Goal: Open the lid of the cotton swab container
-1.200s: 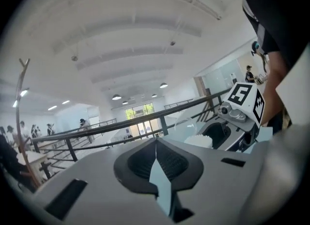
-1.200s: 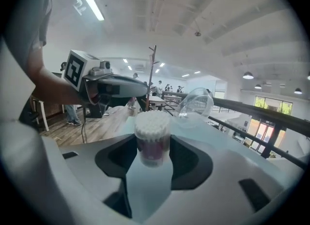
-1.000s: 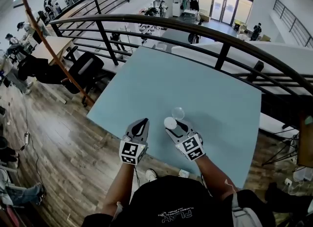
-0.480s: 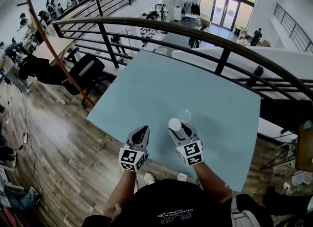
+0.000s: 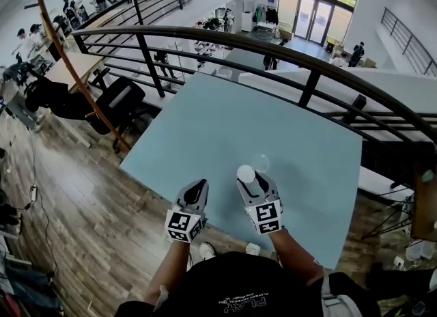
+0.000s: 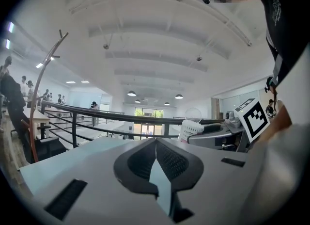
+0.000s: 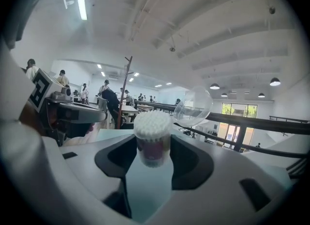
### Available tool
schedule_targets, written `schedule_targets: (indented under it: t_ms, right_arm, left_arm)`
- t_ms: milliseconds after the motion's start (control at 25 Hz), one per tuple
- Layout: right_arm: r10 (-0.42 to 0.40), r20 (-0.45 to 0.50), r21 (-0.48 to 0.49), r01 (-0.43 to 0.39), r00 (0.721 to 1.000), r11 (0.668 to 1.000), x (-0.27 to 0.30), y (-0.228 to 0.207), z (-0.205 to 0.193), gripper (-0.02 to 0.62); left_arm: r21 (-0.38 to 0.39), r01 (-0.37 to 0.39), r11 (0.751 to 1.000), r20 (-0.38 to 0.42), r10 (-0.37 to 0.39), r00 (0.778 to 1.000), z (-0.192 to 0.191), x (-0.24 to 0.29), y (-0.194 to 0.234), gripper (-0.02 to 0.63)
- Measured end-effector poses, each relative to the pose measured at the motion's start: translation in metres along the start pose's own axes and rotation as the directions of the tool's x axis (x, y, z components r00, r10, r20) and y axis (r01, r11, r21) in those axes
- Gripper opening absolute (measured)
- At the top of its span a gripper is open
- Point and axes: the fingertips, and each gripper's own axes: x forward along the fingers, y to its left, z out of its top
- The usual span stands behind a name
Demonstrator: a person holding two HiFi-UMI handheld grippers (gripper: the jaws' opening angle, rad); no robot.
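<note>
One cotton swab container [image 5: 245, 172] was counted, between the jaws of the right gripper [image 5: 249, 180], with one clear lid [image 5: 260, 162] just beyond it. Two grippers were present, the left gripper [image 5: 196, 187] beside the right, over one table [image 5: 225, 117].

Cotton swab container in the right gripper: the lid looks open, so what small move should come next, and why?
Probably lower the cotton swab container onto the table and let go. Its clear lid already stands flipped open, the swab tips are bare, and the right gripper is clamped on its sides. The left gripper is shut and empty beside it.
</note>
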Motion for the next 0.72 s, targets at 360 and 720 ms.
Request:
schedule_targets:
  t_ms: [360, 720]
  right_arm:
    - [-0.015, 0.015, -0.006, 0.015, 1.0, 1.0, -0.0029, -0.0023, 0.0035, 0.224]
    - [-0.012, 0.001, -0.011, 0.012, 1.0, 1.0, 0.0, -0.003, 0.0011, 0.224]
  left_arm:
    - [0.006, 0.029, 1.0, 0.003, -0.029, 1.0, -0.0011, 0.0002, -0.0078, 0.014]
    - [0.009, 0.024, 1.0, -0.001, -0.024, 1.0, -0.0013, 0.0011, -0.0064, 0.014]
